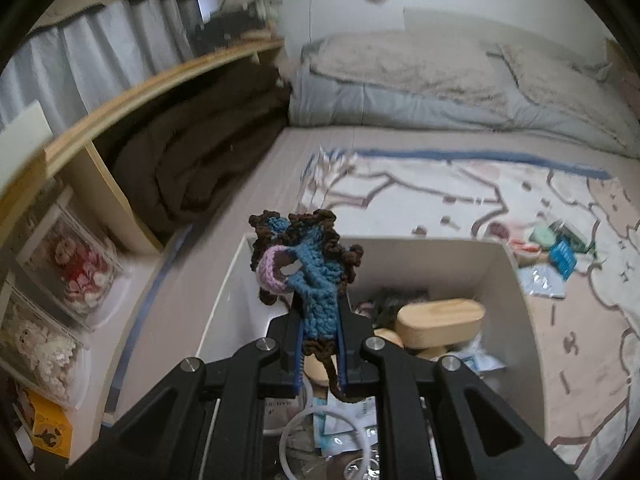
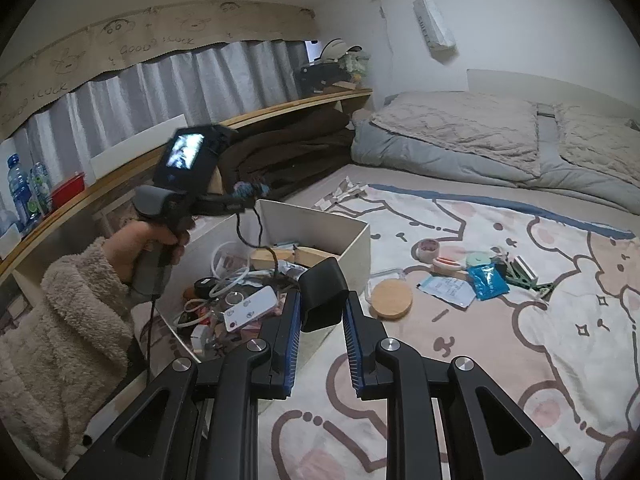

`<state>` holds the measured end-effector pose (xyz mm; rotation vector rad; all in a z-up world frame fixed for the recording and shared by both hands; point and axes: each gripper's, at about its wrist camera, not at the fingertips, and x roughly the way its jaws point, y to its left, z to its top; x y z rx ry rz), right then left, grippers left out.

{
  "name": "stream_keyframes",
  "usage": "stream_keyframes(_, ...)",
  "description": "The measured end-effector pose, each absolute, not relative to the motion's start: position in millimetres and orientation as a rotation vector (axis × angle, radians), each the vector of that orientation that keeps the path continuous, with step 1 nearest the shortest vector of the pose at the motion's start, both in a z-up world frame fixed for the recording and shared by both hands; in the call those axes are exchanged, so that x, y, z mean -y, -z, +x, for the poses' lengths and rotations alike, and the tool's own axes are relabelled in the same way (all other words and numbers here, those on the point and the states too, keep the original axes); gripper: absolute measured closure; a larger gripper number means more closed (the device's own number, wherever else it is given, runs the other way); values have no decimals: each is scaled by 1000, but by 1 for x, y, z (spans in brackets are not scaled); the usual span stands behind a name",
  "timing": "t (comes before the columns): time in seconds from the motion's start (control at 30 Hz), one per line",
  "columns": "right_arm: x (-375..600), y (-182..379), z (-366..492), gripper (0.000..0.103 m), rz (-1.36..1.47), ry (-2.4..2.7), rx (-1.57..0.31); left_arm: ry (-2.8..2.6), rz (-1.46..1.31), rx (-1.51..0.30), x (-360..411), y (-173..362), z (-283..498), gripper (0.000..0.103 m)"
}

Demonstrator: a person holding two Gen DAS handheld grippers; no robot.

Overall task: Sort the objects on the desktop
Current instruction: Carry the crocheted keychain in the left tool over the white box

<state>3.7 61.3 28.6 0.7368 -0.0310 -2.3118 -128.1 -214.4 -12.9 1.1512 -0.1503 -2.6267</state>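
My left gripper (image 1: 320, 306) is shut on a crocheted blue, brown and pink piece (image 1: 308, 256), which it holds over the open white box (image 1: 516, 280). A brown cord hangs from the piece into the box. In the right wrist view the same gripper (image 2: 240, 198) and its crochet piece (image 2: 250, 189) hover above the box's (image 2: 356, 248) far left corner, held by a hand in a fluffy sleeve (image 2: 80, 312). My right gripper (image 2: 322, 300) is shut on a black rounded block (image 2: 322, 280) at the box's near right edge.
The box holds a wooden case (image 1: 440, 316), a white remote (image 2: 250, 308), cables and small bits. Loose on the cartoon blanket (image 2: 520, 360) lie a cork coaster (image 2: 390, 298), a blue packet (image 2: 488, 280) and a tape roll (image 2: 428, 248). A wooden shelf (image 2: 120, 176) runs along the left.
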Motion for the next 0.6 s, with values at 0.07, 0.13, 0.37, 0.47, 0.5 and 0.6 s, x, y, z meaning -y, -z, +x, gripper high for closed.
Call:
stream_keyframes(0.07, -57, -29, 2, 81, 739, 2304, 31, 2605, 1187, 153, 219, 22, -132, 90)
stream_keyframes(0.13, -52, -28, -1, 81, 746, 2288, 36, 2578, 1231, 149, 226, 30, -136, 90)
stream_keyframes(0.37, -21, -23, -15, 81, 791, 2200, 60, 2484, 1386, 96, 250, 52, -141, 90)
stream_keyframes(0.47, -4, -20, -18, 81, 811, 2164, 55, 2474, 1437, 51, 259, 59, -138, 90)
stream_keyframes(0.5, 1, -19, -20, 81, 818, 2151, 53, 2471, 1450, 42, 261, 61, -137, 89)
stream_keyframes(0.6, 21, -14, -23, 81, 848, 2113, 41, 2465, 1466, 52, 264, 63, -133, 89)
